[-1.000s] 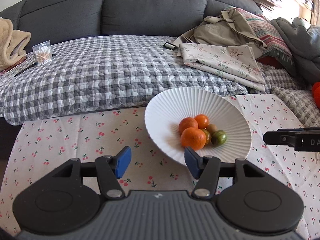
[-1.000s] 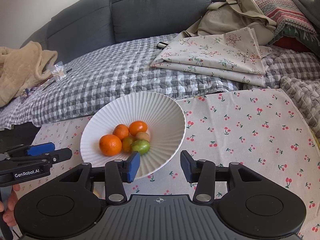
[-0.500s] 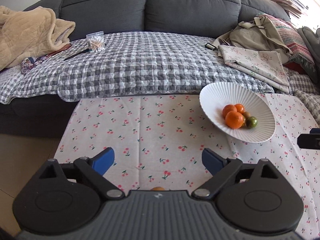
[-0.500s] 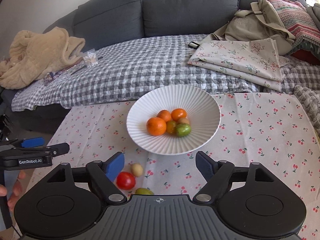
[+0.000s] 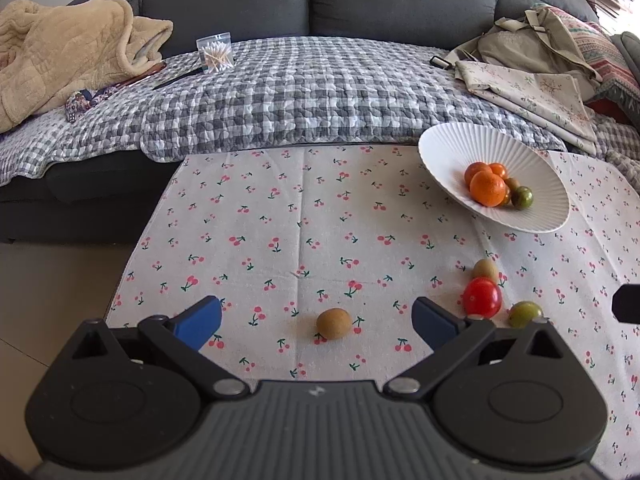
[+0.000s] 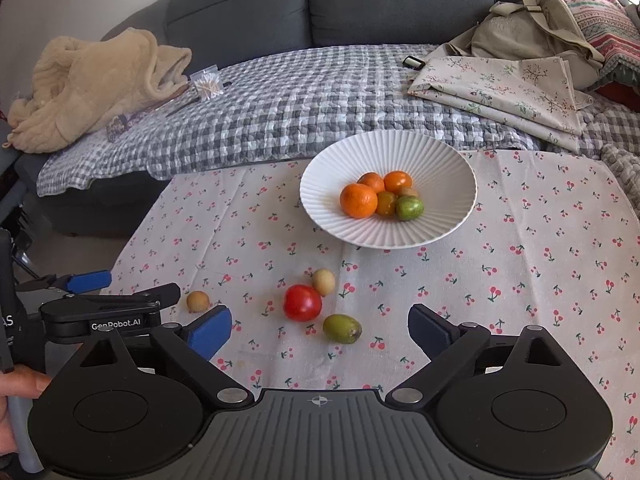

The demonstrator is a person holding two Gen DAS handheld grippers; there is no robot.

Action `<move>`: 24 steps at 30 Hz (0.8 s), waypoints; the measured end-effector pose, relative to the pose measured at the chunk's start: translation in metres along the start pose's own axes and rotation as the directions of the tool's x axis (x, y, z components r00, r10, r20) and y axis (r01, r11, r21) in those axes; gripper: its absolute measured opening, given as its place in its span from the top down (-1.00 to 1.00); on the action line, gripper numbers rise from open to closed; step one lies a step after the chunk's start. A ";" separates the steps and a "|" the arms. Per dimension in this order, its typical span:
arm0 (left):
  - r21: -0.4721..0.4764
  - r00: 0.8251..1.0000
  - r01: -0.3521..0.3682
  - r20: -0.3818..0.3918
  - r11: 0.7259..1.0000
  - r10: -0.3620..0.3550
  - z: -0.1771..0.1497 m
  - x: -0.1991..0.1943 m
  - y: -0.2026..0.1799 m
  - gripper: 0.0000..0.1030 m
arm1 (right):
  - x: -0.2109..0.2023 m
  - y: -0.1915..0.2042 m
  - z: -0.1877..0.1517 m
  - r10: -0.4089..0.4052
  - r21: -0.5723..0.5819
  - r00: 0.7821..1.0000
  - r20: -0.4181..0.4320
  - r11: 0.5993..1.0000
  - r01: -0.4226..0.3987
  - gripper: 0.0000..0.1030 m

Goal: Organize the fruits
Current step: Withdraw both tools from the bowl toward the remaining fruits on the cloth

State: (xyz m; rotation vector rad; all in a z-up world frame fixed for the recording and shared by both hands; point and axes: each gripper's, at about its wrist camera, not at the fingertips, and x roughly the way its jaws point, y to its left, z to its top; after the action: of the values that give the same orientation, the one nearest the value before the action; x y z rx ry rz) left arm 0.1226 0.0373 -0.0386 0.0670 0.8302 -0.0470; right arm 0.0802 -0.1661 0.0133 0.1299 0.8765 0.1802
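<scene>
A white ribbed bowl on the cherry-print cloth holds several fruits, among them an orange and a green one. Loose on the cloth lie a red tomato, a green fruit, a tan fruit and a brown kiwi-like fruit. My left gripper is open with the brown fruit between its fingers' line, just ahead. My right gripper is open and empty, just behind the tomato and green fruit.
A grey sofa with a checked quilt runs along the table's far edge. On it lie a beige blanket, a cotton-swab box, folded floral cloth and a bag. The table's left edge drops to the floor.
Both grippers have pulled back from the bowl and opened wide. The loose fruits on the near cloth have come into view.
</scene>
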 end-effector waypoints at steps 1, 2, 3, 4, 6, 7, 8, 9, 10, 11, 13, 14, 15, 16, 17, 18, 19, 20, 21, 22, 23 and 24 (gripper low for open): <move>0.001 1.000 -0.001 -0.005 1.000 0.001 -0.001 0.001 -0.001 -0.96 | 0.003 0.001 -0.002 -0.001 -0.001 1.000 -0.007 1.000 0.001 -0.88; 0.005 1.000 -0.001 -0.011 1.000 0.001 -0.002 0.003 -0.002 -0.96 | 0.006 0.003 -0.005 -0.004 -0.008 1.000 -0.015 1.000 0.004 -0.88; 0.009 1.000 -0.001 -0.017 1.000 0.001 -0.003 0.005 -0.003 -0.96 | 0.010 0.005 -0.008 -0.011 -0.021 1.000 -0.025 1.000 0.010 -0.88; 0.011 1.000 -0.002 -0.022 1.000 0.002 -0.004 0.006 -0.004 -0.96 | 0.013 0.007 -0.010 -0.017 -0.032 0.999 -0.034 0.999 0.016 -0.88; 0.013 1.000 -0.014 -0.026 1.000 0.014 -0.006 0.008 -0.005 -0.96 | 0.019 0.008 -0.014 -0.023 -0.034 0.998 -0.053 0.999 0.022 -0.87; 0.015 1.000 -0.019 -0.025 1.000 0.019 -0.006 0.009 -0.005 -0.96 | 0.021 0.007 -0.015 -0.027 -0.033 0.998 -0.056 0.999 0.026 -0.87; 0.019 0.999 -0.020 -0.025 1.000 0.021 -0.006 0.010 -0.005 -0.96 | 0.022 0.007 -0.015 -0.032 -0.031 0.998 -0.056 0.999 0.030 -0.87; 0.024 0.999 -0.022 -0.027 0.999 0.023 -0.007 0.011 -0.006 -0.96 | 0.022 0.007 -0.015 -0.036 -0.030 0.998 -0.055 0.999 0.034 -0.87; 0.029 0.999 -0.023 -0.029 0.999 0.024 -0.007 0.012 -0.006 -0.96 | 0.022 0.006 -0.015 -0.038 -0.028 0.998 -0.053 0.999 0.036 -0.87; 0.032 0.999 -0.023 -0.030 0.999 0.024 -0.007 0.013 -0.007 -0.96 | 0.022 0.005 -0.015 -0.037 -0.024 0.998 -0.052 0.999 0.036 -0.87; 0.029 0.999 -0.024 -0.031 0.999 0.025 -0.007 0.015 -0.006 -0.96 | 0.022 0.004 -0.015 -0.034 -0.019 0.998 -0.049 0.999 0.033 -0.87; 0.024 0.999 -0.025 -0.034 0.999 0.025 -0.006 0.016 -0.005 -0.96 | 0.023 0.003 -0.015 -0.037 -0.019 0.998 -0.047 0.999 0.036 -0.87; 0.018 0.999 -0.022 -0.038 1.000 0.023 -0.006 0.018 -0.003 -0.96 | 0.023 0.001 -0.015 -0.041 -0.017 0.998 -0.048 0.999 0.040 -0.87; 0.005 0.999 -0.016 -0.045 1.000 0.016 -0.006 0.019 0.000 -0.96 | 0.025 -0.001 -0.015 -0.048 -0.012 0.998 -0.048 0.999 0.047 -0.87; -0.014 0.999 -0.011 -0.053 1.000 0.010 -0.005 0.021 0.003 -0.95 | 0.026 -0.004 -0.015 -0.056 -0.002 0.997 -0.049 0.998 0.056 -0.87; -0.039 0.998 -0.008 -0.064 0.999 0.005 -0.005 0.024 0.007 -0.95 | 0.028 -0.008 -0.014 -0.065 0.006 0.997 -0.050 0.998 0.065 -0.87; -0.063 0.997 -0.006 -0.073 0.998 0.002 -0.005 0.026 0.011 -0.92 | 0.030 -0.011 -0.014 -0.073 0.010 0.996 -0.053 0.997 0.073 -0.87; -0.083 0.997 -0.005 -0.082 0.997 -0.002 -0.006 0.029 0.014 -0.90 | 0.032 -0.015 -0.014 -0.081 0.012 0.995 -0.055 0.997 0.082 -0.87; -0.097 0.996 -0.006 -0.092 0.995 -0.003 -0.006 0.031 0.017 -0.89 | 0.035 -0.018 -0.015 -0.088 0.011 0.995 -0.055 0.996 0.089 -0.87; -0.105 0.995 -0.008 -0.098 0.994 -0.003 -0.006 0.034 0.019 -0.88 | 0.038 -0.021 -0.015 -0.096 0.009 0.994 -0.055 0.995 0.096 -0.87; -0.106 0.995 -0.008 -0.100 0.994 -0.002 -0.007 0.036 0.020 -0.83 | 0.042 -0.023 -0.016 -0.104 0.007 0.993 -0.056 0.995 0.104 -0.87; -0.102 0.995 -0.009 -0.103 0.995 -0.002 -0.007 0.039 0.020 -0.80 | 0.045 -0.025 -0.016 -0.112 0.003 0.992 -0.058 0.994 0.112 -0.86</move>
State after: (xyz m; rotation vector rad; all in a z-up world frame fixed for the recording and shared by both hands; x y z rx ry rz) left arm 0.1449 0.0569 -0.0712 -0.0259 0.9340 0.0027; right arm 0.0985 -0.1808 -0.0359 0.0812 0.9390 0.0770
